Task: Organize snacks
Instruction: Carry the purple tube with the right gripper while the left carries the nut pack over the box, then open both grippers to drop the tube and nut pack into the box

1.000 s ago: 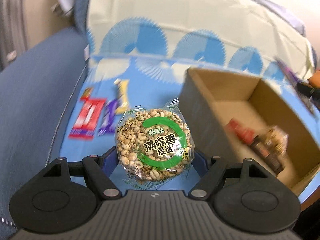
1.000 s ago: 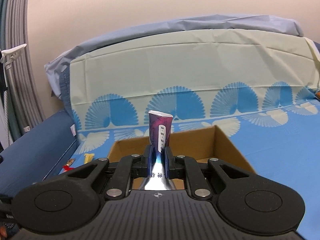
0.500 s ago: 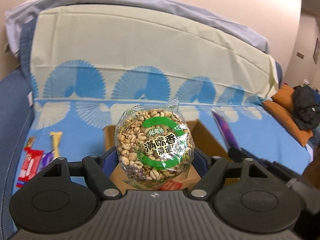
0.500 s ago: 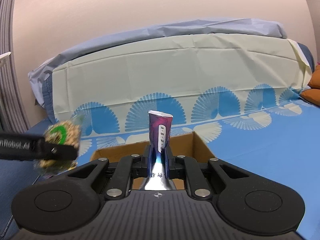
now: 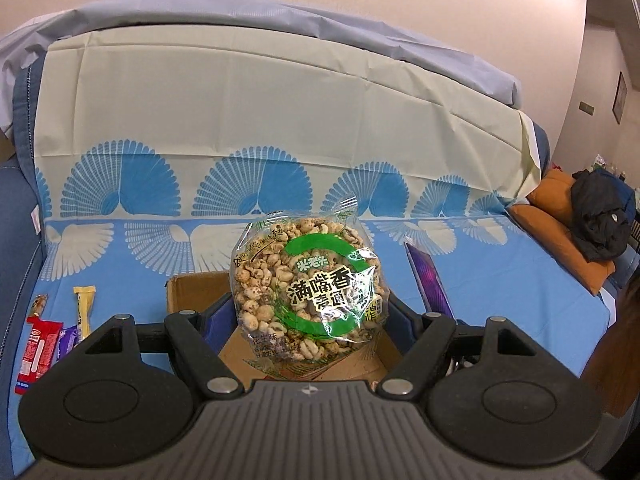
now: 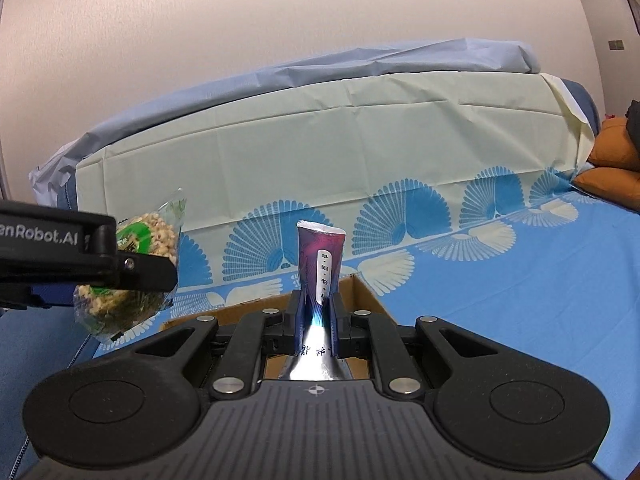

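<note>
In your left wrist view, your left tool point(image 5: 310, 312) is clenched on a round clear pack of puffed grain snack point(image 5: 308, 292), held upright above the open cardboard box point(image 5: 192, 292) on the blue patterned bed cover point(image 5: 500, 280); a red packet point(image 5: 38, 350) and a yellow bar point(image 5: 84, 308) lie on the cover left of the box. In your right wrist view, your right tool point(image 6: 316, 320) grips a purple sachet point(image 6: 320, 268) upright above the same box, with the snack pack at the left.
</note>
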{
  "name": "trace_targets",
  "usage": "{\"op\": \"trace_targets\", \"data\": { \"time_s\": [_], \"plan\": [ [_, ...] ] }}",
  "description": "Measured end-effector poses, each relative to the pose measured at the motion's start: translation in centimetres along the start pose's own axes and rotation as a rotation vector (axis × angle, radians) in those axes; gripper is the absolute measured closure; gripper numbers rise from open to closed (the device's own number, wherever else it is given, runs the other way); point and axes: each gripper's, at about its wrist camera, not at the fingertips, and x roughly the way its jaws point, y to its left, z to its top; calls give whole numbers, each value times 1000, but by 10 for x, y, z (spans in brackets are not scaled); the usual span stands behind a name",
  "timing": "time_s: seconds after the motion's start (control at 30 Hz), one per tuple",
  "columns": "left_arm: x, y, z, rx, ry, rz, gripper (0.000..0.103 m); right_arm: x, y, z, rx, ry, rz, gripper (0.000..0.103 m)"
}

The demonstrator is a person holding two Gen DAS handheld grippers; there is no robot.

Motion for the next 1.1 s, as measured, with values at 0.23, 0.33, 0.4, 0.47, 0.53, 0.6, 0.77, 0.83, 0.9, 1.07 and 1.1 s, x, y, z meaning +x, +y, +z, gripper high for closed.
{"op": "trace_targets", "data": {
  "time_s": [0.23,0.33,0.4,0.47,0.53,0.6,0.77,0.83,0.9,1.07,1.1],
  "plan": [
    [-2,-3,3,1,-7,-3,22,0,-1,0,3,-2,1,90],
    [-2,-5,4,3,-9,-7,22,0,-2,0,1,-2,2,90],
    [-1,-6,5,3,-8,-8,22,0,-1,0,2,-2,1,90],
    [-1,-5,4,1,-6,-11,22,0,-1,0,2,-5,1,90],
    [0,-4,4,3,-6,-13,22,-1,-2,0,3,-8,-2,90],
    [0,-4,4,3,-5,-14,22,0,-3,0,6,-7,-4,90],
    [0,-5,4,3,-6,-13,22,0,-3,-1,8,-8,-3,90],
    [0,-5,4,2,-5,-14,22,-1,-3,-1,8,-9,-5,90],
    [1,-4,4,2,0,-16,22,-1,-3,0,11,-7,-5,90],
    [2,-1,6,-24,14,-25,21,1,-5,1,34,9,-12,83],
    [2,-1,6,-25,13,-26,21,2,-6,1,38,9,-14,76]
  ]
}}
